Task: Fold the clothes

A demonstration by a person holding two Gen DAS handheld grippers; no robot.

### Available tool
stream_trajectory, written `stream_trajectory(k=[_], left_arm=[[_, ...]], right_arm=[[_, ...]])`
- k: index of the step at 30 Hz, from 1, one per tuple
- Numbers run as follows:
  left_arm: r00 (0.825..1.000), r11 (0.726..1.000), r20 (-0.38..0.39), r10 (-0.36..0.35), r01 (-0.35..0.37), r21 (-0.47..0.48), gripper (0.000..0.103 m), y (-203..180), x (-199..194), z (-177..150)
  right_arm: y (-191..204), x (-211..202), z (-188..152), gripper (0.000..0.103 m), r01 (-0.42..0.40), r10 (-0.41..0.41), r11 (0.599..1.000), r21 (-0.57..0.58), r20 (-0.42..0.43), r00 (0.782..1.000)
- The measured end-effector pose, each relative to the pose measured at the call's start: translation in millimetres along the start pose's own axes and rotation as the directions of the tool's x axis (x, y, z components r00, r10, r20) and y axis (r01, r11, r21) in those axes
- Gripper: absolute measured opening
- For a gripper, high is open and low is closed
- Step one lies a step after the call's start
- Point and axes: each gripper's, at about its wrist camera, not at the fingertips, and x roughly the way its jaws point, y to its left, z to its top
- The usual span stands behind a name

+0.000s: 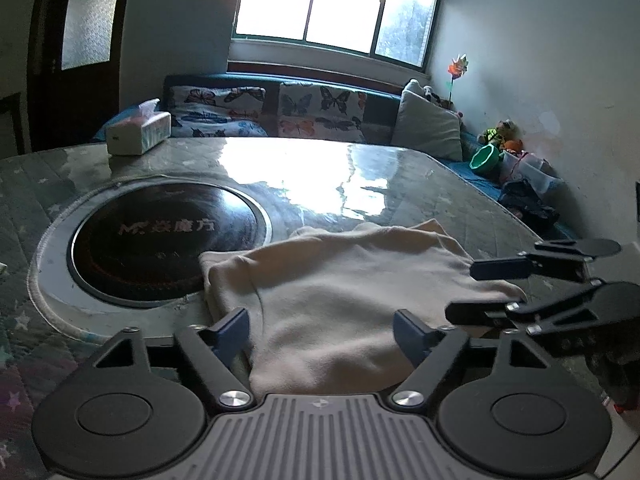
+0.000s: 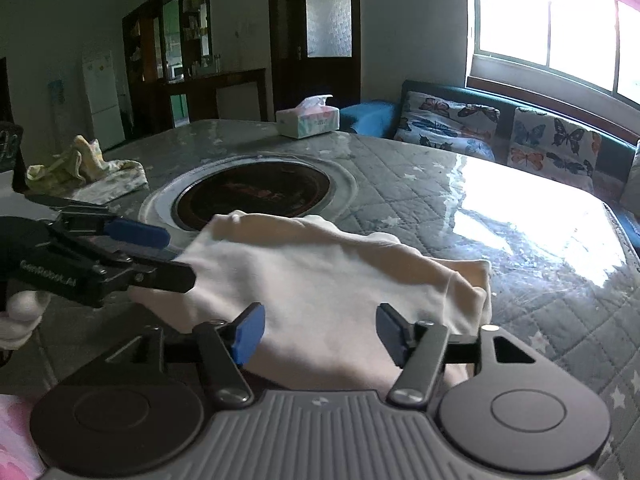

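Both grippers stand with their jaws apart and nothing pinched. The left gripper [image 1: 322, 326] has its blue pads spread wide over the near side of the cream-coloured soft knit garment [image 1: 340, 288], and the right gripper [image 2: 320, 330] is parted the same way above the same cloth; neither pad presses on it. No earlier view is at hand, so only the released state can be told.

That cream garment [image 2: 328, 276] lies in a compact, roughly rectangular bundle on the grey quilted star-print table cover under clear plastic [image 2: 420, 200], near the table's front edge, its far edge overlapping the rim of the round black built-in cooktop with a silver ring [image 1: 164, 236]. It looks doubled over already, though how many layers it holds is hard to judge from these low angles. Its top is still rumpled, so a last fold or smoothing may remain.

Toward the far left corner, a crumpled yellow-and-white patterned garment [image 2: 82, 170] sits unfolded, seemingly next in line. A white tissue box [image 2: 307, 117] stands at the far edge.
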Motion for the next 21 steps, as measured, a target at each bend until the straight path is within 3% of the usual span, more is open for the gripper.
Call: stream_trajectory(k=[13, 17, 21], left_arm=[[0.998, 1.000, 0.058, 0.029, -0.030, 0.008, 0.102, -3.2, -16.3, -3.3], [0.995, 1.000, 0.091, 0.027, -0.028, 0.001, 0.103, -3.2, -25.2, -5.0], [0.994, 1.000, 0.107, 0.019, -0.017, -0.014, 0.103, -2.5, -32.5, -5.0]], right_arm=[[19.6, -23.3, -11.6, 0.094, 0.036, -0.036, 0.999, -0.008, 0.047, 0.998], [25.6, -33.5, -16.2, 0.102, 0.047, -0.047, 0.999, -0.001, 0.077, 0.996], [30.7, -44.4, -19.3, 0.103, 0.042, -0.044, 0.999, 0.017, 0.123, 0.991]])
